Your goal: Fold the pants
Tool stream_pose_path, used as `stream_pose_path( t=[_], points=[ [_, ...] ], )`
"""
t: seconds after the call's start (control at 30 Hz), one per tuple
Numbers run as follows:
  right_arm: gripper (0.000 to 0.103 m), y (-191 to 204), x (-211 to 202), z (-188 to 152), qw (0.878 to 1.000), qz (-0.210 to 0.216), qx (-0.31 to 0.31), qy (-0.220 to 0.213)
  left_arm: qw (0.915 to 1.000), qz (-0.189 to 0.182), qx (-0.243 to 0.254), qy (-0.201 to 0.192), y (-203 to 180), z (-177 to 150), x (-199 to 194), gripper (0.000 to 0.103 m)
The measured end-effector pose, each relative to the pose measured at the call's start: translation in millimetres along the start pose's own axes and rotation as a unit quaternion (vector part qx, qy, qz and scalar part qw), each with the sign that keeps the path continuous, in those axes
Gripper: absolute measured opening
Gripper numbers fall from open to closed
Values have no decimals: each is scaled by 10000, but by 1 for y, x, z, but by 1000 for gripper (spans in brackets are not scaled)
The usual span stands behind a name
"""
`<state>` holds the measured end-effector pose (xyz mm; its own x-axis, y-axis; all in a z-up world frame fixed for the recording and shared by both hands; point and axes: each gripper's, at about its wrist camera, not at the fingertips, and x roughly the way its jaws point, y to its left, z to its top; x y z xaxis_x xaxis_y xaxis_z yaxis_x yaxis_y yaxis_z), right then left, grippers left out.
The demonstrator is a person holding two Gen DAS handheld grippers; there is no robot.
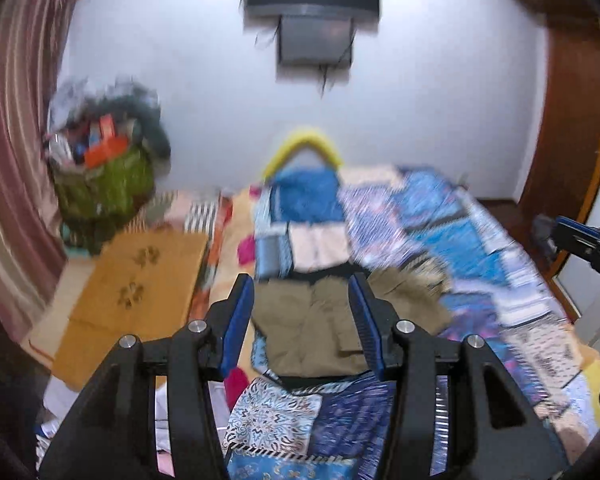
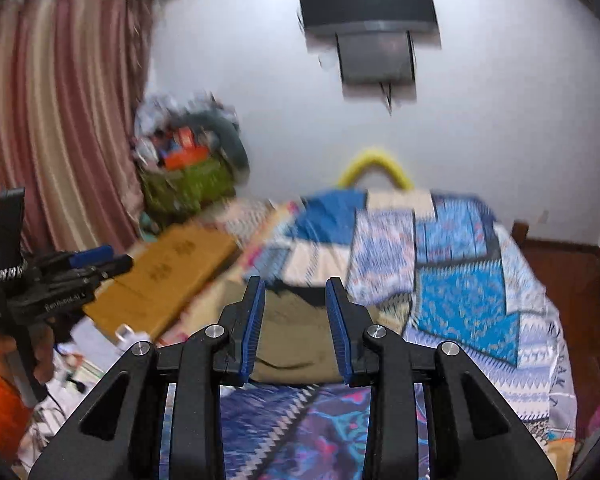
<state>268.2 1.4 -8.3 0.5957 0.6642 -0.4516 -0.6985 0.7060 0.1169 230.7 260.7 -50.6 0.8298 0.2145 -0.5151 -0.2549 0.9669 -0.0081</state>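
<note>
Right now both my grippers hang above the near end of the bed (image 1: 500,248), empty, with nothing between the blue pads. My left gripper (image 1: 302,320) has its jaws spread wide, and through the gap I see the pants (image 1: 312,332): olive-brown, lying on the patchwork cover near the bed's near edge, toward its left side. They look already doubled into a compact shape, though a rumpled flap sticks out to the right, so I judge the fold is partly done and needs another pass or some tidying. My right gripper (image 2: 296,328) is parted too, a little narrower, pointing at the same cloth from slightly further right. I hold both open and raised because I need to see the edges before choosing where to pinch. Motion blur smears the far end of the bed, so the small folded items beyond the pants (image 1: 320,244) are hard to identify.
</note>
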Motion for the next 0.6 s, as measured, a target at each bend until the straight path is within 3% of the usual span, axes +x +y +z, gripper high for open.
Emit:
stream_pose_path(
  t=[0.13,0.33,0.43,0.5,0.6],
  points=[
    [28,25,-53,5,9983,175,-87,-557,9967,-140,190,-776,-24,4,-87,51],
    [28,58,-117,-8,9923,185,-255,-1202,9907,-440,-4,-1285,-35,-7,-168,56],
    [32,66,-136,-16,9907,172,-260,-1327,9872,-334,8,-1558,-38,-17,-195,70],
    [43,69,-144,-20,9897,161,-181,-1408,9861,-363,-63,-1621,-40,-24,-209,80],
    [65,70,-151,-24,9879,-4,-117,-1547,9854,-475,-137,-1631,-42,-32,-223,84]
  ],
)
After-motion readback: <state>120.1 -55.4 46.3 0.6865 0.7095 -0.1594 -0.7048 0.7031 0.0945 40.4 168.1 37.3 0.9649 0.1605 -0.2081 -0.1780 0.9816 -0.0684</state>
